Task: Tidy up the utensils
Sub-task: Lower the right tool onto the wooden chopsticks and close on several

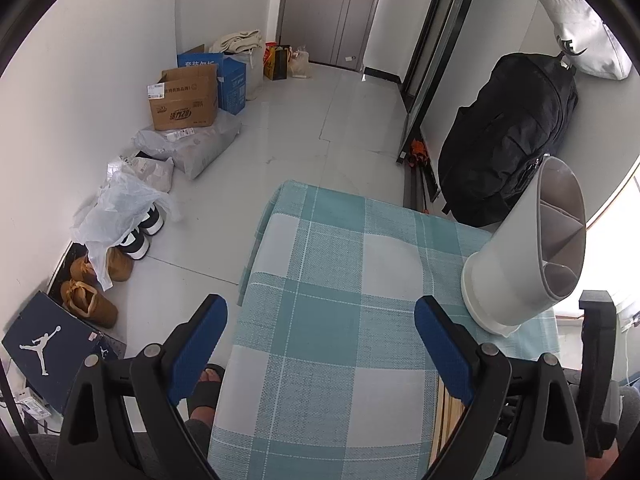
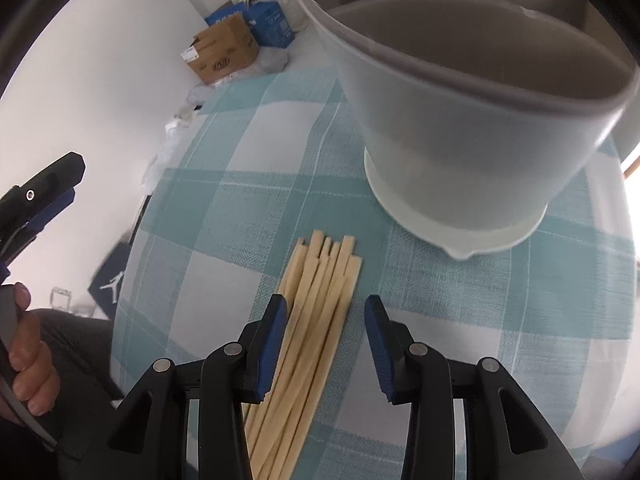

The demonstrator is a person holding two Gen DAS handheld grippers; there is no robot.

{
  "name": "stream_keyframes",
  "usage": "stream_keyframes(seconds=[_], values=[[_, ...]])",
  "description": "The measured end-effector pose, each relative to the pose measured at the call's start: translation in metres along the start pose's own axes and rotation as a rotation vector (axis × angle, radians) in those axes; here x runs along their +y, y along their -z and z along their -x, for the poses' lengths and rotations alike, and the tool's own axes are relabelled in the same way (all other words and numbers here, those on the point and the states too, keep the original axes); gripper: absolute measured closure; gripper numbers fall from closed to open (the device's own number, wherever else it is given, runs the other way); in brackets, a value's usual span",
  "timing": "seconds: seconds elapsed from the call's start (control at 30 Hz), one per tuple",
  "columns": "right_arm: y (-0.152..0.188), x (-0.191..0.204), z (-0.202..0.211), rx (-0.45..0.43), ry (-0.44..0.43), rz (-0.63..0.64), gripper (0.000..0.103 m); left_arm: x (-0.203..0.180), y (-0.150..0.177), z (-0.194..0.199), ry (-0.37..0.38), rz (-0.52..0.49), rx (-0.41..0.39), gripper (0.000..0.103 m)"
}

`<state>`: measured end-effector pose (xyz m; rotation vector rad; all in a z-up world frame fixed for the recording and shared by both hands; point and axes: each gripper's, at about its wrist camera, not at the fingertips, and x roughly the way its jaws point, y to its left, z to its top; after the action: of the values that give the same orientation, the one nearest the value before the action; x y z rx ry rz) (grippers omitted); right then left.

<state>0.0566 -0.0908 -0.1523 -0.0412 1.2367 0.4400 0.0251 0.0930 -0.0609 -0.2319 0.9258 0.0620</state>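
Several pale wooden chopsticks (image 2: 316,312) lie in a bundle on the teal checked tablecloth (image 2: 224,216). My right gripper (image 2: 326,320) points down over them and straddles the bundle. Its left pad is at the bundle's edge, and a gap shows before the right pad, so it is open. A white utensil holder (image 2: 460,128) with inner dividers stands just beyond the chopstick tips. In the left wrist view, my left gripper (image 1: 320,308) hovers wide open over the cloth (image 1: 328,264) with nothing between its pads, and the holder (image 1: 524,248) is to its right.
The table's left edge drops to a floor with cardboard boxes (image 1: 186,98), bags, shoes (image 1: 90,300) and a dark shoe box (image 1: 52,348). A black backpack (image 1: 508,136) stands beyond the table's far right corner. A hand (image 2: 28,352) grips the left gripper's handle.
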Motion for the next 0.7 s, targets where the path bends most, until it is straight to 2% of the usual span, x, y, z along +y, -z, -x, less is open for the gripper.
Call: stream_keyframes(seconds=[0.07, 0.23, 0.33, 0.7], values=[[0.002, 0.005, 0.001, -0.006, 0.024, 0.019, 0.072, 0.000, 0.000, 0.000, 0.001, -0.008, -0.001, 0.011], [0.006, -0.008, 0.007, -0.044, -0.022, -0.047, 0.096, -0.002, 0.004, -0.004, -0.006, -0.030, 0.010, 0.011], [0.009, -0.018, 0.013, -0.060, -0.079, -0.097, 0.098, -0.004, 0.006, -0.008, -0.017, -0.040, 0.023, 0.011], [0.013, -0.051, 0.033, -0.136, -0.176, -0.248, 0.099, -0.023, 0.020, -0.019, -0.051, -0.096, 0.083, 0.011]])
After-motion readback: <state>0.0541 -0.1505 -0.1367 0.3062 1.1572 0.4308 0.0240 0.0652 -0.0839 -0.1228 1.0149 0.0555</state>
